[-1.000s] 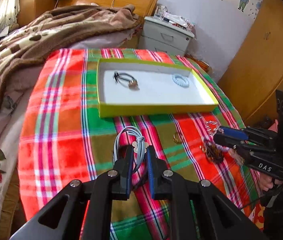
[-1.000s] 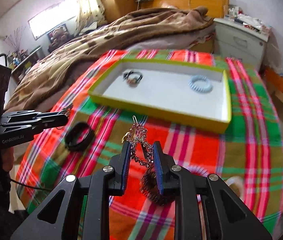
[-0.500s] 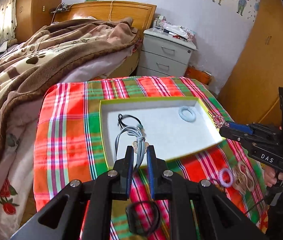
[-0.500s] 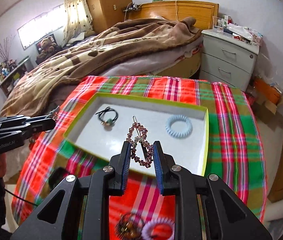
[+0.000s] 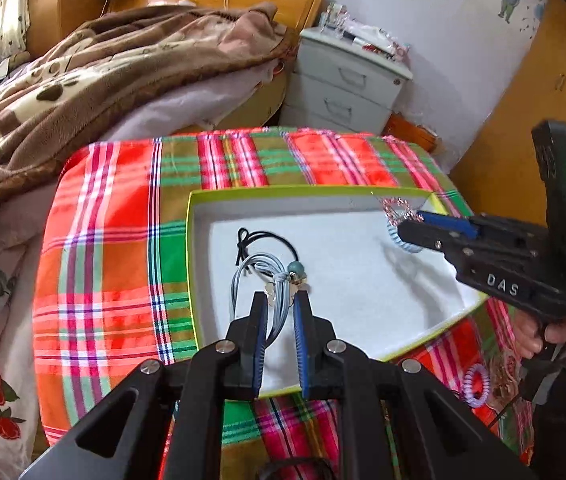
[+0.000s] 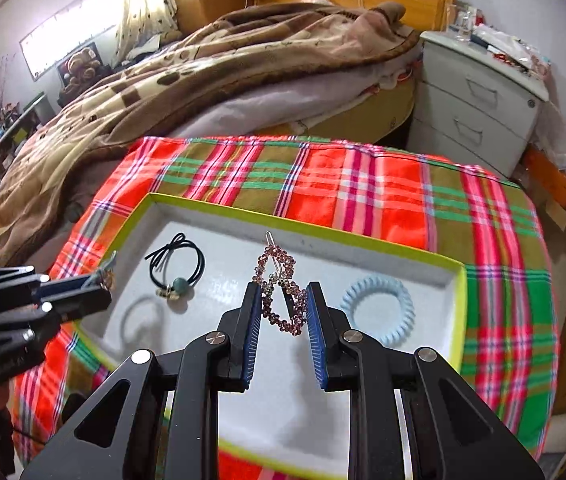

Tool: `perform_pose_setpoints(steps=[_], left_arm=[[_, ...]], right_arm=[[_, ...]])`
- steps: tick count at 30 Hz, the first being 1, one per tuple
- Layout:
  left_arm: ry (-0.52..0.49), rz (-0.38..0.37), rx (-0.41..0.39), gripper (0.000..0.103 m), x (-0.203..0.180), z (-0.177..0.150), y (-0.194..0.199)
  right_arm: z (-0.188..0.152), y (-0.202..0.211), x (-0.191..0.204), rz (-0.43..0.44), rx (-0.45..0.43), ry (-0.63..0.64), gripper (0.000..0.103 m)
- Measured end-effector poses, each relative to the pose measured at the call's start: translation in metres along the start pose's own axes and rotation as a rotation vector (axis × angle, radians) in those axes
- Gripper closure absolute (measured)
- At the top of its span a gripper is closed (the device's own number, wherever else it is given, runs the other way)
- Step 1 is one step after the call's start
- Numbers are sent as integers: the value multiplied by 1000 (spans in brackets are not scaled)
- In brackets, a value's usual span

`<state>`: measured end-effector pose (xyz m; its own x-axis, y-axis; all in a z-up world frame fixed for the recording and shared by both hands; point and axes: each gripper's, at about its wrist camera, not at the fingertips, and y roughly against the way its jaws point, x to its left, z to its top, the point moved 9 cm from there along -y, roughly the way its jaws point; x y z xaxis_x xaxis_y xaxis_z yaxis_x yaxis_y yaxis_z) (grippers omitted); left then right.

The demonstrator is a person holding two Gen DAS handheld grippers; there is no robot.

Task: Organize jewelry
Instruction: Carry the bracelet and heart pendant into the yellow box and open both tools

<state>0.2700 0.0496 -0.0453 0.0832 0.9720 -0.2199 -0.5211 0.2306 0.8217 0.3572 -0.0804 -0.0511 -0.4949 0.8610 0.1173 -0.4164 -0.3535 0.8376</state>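
**Hair ties and a hair clip at a shallow tray**

A shallow tray (image 6: 460,304) with a white floor and yellow-green rim sits on a red, green and pink checked cloth. Inside it, toward the left, lies a thin black hair tie (image 6: 179,266) with a small bow and a green bead. Toward the right lies a pale blue spiral hair tie (image 6: 379,314), flat on the floor. Above the tray's middle, a heart-shaped hair clip (image 6: 281,294) studded with pinkish stones hangs upright, pinched at its sides. A bundle of grey-blue elastic loops (image 5: 273,286) with a small metal charm is held up over the tray's left part. Outside the tray, on the cloth, lies a purple spiral hair tie (image 5: 477,384).
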Motion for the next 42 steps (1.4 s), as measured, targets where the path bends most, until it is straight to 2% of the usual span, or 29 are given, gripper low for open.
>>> perform_pose_setpoints(steps=[13, 34, 36, 41, 42], left_arm=[[27, 42, 65, 89, 11, -12, -30], [56, 31, 84, 88, 13, -13, -39], [56, 31, 85, 87, 13, -13, -39], [49, 41, 77, 72, 12, -12, -34], [48, 45, 70, 71, 12, -12, -31]], right_arm=[[5, -37, 4, -6, 67, 28, 80], [4, -48, 2, -25, 84, 28, 79], [5, -46, 2, -29, 75, 22, 79], [6, -33, 2, -29, 46, 15, 78], [6, -30, 2, -28, 40, 14, 78]])
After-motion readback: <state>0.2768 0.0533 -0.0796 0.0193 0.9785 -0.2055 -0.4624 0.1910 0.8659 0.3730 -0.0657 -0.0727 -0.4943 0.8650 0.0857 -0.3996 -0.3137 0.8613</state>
